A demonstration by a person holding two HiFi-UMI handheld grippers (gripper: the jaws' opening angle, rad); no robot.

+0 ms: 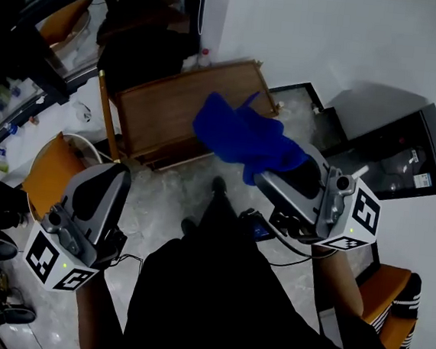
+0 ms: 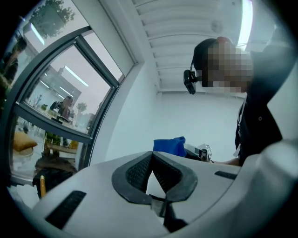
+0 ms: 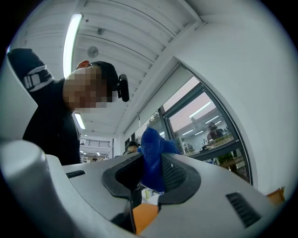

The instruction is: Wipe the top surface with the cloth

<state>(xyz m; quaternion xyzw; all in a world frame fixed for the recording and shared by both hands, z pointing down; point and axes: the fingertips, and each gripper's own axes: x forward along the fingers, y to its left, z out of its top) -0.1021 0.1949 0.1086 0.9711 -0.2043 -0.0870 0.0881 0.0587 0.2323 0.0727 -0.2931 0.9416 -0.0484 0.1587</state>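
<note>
R gripper (image 3: 151,160) has its jaws pinched on the bunched, floppy blue knit cloth (image 1: 241,137). It's held in the air over the brown rectangular wooden tabletop (image 1: 159,107), prob. lined up for the wipe, not yet touching. L gripper (image 2: 150,160): ribbed dark pads together, nothing between, off to the side, prob. spare.

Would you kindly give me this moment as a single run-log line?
right gripper: shut on blue cloth | left gripper: shut, empty | wooden top: cloth over it in head view, contact unclear
</note>
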